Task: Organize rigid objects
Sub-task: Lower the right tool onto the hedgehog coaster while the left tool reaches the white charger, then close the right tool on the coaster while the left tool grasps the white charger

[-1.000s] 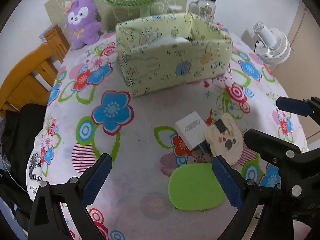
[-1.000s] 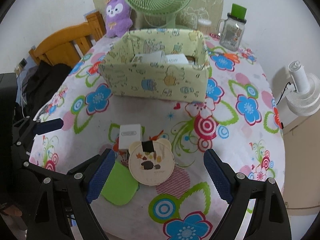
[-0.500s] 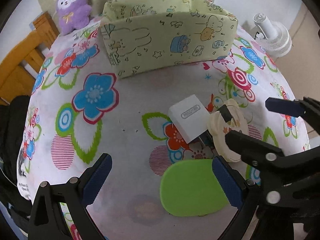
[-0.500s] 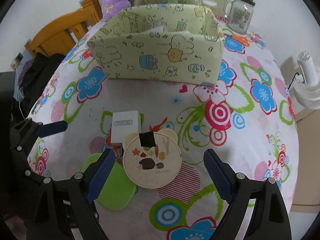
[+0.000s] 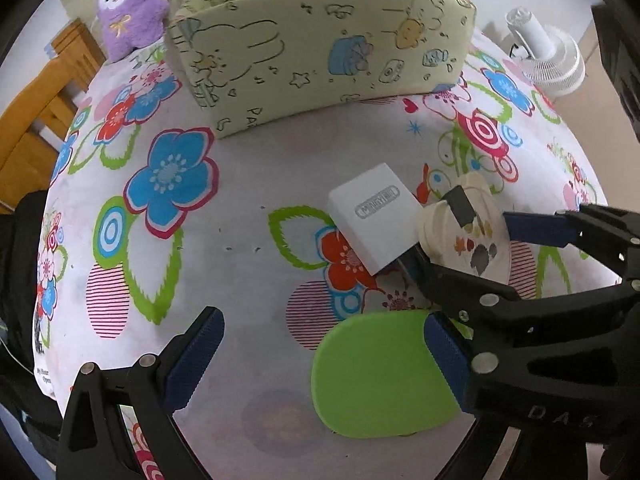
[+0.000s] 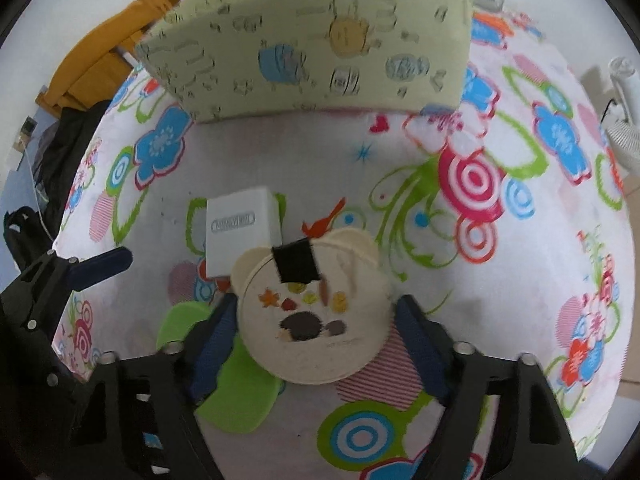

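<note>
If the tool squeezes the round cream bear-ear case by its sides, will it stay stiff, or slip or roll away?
The round cream case looks hard and thin-walled, so probably stiff and light. Its curved smooth rim may slip between the closing right tool pads. Lying flat, it seems unlikely to roll.

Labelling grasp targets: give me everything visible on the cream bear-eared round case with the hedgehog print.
The cream bear-eared round case is a flat disc with two rounded ears, hard and matte by the look. Its top shows a hedgehog, small autumn leaves and a black rectangular patch near the ears. It lies flat on the floral tablecloth, one ear overlapping the white box. The right gripper straddles it, jaws closing; whether the pads touch yet is unclear.
</note>
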### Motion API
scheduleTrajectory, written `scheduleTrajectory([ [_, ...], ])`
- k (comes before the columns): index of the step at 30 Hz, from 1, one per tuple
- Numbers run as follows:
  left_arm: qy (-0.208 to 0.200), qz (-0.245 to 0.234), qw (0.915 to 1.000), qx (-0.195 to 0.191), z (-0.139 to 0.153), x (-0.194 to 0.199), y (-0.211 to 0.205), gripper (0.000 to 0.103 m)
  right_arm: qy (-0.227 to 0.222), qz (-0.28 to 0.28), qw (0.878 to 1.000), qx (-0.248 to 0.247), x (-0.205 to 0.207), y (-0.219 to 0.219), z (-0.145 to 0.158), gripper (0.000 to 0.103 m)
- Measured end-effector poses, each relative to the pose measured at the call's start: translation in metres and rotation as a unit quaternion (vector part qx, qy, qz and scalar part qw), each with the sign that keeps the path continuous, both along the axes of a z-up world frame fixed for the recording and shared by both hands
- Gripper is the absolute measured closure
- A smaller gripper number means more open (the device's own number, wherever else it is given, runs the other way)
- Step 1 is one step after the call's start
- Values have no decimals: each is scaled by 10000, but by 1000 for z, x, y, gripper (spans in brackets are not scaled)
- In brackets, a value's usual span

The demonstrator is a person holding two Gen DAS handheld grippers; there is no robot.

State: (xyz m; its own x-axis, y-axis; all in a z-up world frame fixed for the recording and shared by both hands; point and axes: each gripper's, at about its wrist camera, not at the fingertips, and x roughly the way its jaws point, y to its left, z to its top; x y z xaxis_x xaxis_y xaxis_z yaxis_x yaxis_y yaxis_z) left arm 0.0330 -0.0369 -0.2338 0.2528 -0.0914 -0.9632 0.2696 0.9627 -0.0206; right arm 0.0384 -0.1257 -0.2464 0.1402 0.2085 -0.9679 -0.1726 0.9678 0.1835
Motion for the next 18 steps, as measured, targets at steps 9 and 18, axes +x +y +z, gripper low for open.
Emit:
scheduleTrajectory([
  [9, -6, -56, 9999, -86, 3, 13, -7, 2, -219, -218, 9993, -192, 2, -20, 11, 26],
  [18, -19, -298, 9995, -115, 1, 30, -28, 2, -254, -734, 9965, -309, 0, -57, 15, 26],
])
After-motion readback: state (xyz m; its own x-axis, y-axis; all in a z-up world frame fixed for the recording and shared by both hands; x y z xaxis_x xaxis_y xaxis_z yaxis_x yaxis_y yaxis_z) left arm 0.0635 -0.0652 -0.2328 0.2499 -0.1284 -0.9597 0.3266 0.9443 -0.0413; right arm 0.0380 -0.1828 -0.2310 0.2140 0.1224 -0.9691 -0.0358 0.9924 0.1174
